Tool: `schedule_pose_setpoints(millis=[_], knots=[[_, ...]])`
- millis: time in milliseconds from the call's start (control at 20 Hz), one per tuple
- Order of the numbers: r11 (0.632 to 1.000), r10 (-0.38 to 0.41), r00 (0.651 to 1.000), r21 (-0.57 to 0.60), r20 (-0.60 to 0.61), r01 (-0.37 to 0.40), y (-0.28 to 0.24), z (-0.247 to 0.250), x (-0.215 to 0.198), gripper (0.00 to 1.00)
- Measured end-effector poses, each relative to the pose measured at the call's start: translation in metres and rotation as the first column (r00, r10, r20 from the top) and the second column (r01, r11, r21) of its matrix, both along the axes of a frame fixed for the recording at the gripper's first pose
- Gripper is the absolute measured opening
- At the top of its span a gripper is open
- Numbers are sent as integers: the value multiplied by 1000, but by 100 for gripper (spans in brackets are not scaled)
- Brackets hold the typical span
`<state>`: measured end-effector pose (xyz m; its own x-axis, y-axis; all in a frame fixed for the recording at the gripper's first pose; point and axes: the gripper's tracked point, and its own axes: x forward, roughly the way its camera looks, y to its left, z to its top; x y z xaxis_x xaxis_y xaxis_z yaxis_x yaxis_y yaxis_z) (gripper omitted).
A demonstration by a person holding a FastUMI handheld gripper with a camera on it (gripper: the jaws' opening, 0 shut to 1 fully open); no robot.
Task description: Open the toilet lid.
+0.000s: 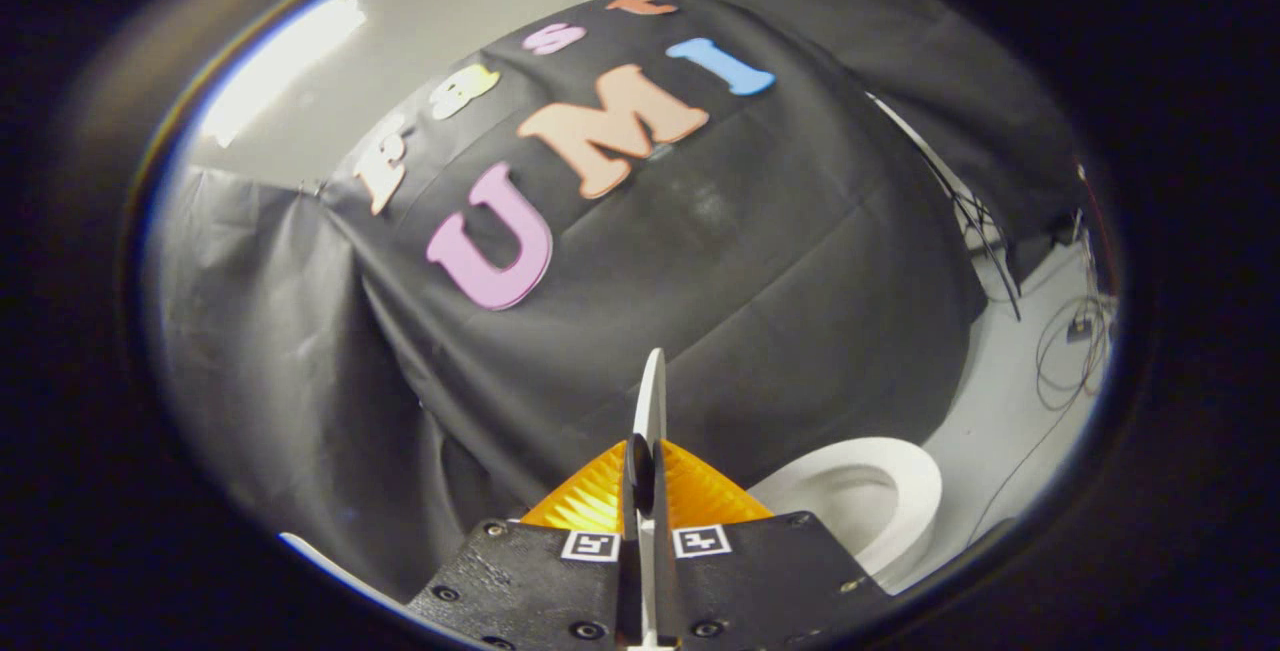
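The white toilet lid (652, 393) is seen edge-on as a thin upright blade rising from between my two orange fingers. My gripper (645, 466) is shut on it, one finger pressed against each face of the lid. The lid stands lifted away from the toilet. To the right of the fingers and lower down lies the white toilet seat ring (915, 491), with the bowl opening inside it uncovered.
Black cloth hangs close behind the lid and to the left. Pale floor (1000, 421) runs off to the right of the toilet, with thin cables (1065, 361) and a dark stand leg trailing across it.
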<state>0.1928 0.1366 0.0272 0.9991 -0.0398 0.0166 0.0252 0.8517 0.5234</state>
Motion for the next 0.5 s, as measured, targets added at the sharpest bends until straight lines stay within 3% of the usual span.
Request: schedule_pose_setpoints(millis=[300, 500], knots=[[985, 67, 998, -162, 16, -63, 63, 26, 6, 5], [955, 131, 991, -271, 24, -120, 109, 39, 13, 5]])
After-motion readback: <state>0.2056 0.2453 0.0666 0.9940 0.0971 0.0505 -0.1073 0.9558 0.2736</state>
